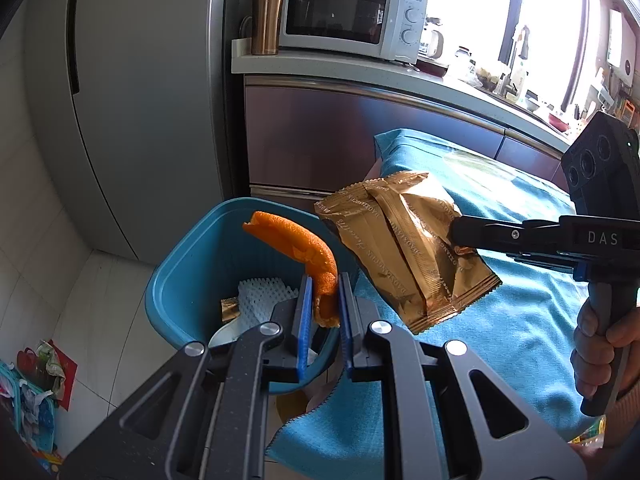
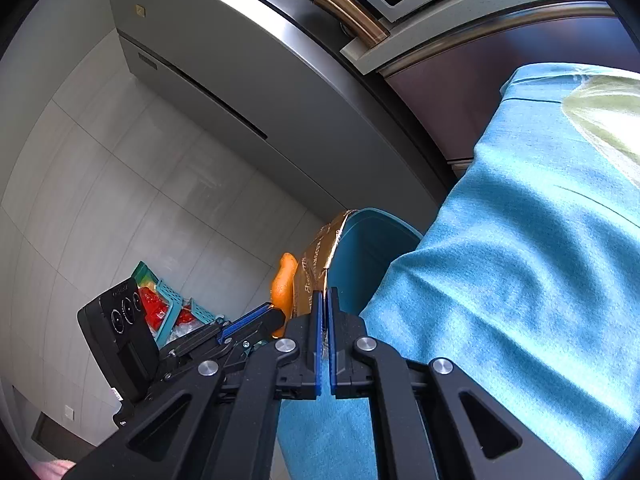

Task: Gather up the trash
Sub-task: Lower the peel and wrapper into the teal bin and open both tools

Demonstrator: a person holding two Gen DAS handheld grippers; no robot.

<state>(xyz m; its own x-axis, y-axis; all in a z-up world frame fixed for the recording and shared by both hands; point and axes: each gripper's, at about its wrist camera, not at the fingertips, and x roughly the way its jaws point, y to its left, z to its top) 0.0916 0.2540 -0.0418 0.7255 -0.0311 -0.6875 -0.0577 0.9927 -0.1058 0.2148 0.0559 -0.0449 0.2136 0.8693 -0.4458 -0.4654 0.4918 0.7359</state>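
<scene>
My left gripper is shut on a curved orange peel and holds it over the blue trash bin. My right gripper comes in from the right, shut on a gold snack wrapper that hangs beside the bin's rim, above the cloth's edge. In the right wrist view the right gripper pinches the wrapper edge-on, with the peel and the left gripper just to the left, and the bin behind. White foam netting and a gold scrap lie in the bin.
A blue cloth covers the table at right. A grey fridge stands behind the bin. A counter holds a white microwave and a copper tumbler. Teal baskets with bags sit on the tiled floor.
</scene>
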